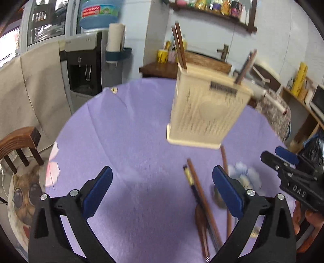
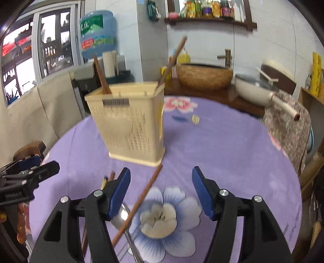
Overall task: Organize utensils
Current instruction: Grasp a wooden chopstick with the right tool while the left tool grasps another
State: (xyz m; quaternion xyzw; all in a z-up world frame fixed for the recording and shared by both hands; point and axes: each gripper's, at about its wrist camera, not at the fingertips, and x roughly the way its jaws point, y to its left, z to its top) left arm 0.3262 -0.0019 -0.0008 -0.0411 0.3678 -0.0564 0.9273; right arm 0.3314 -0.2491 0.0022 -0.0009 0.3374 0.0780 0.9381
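The left gripper (image 1: 162, 190) is held spread wide above the purple tablecloth (image 1: 125, 141), nothing between its pads. Ahead stands the cream utensil holder (image 1: 206, 113), brown chopsticks (image 1: 179, 46) upright inside. Loose chopsticks (image 1: 199, 194) and a metal spoon (image 2: 122, 216) lie before it. The right gripper (image 2: 161, 194) is likewise parted, grasping nothing.

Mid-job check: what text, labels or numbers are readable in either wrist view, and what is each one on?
"DAS": raised letters on the right gripper body, seen from the left wrist view.
Raised lettering on the left gripper body: too blurred to read.
Barcode sticker on the cream utensil holder: bars only, no digits legible.
Water bottle label: print blurred, unreadable.
Shelf jars: labels too small to read.
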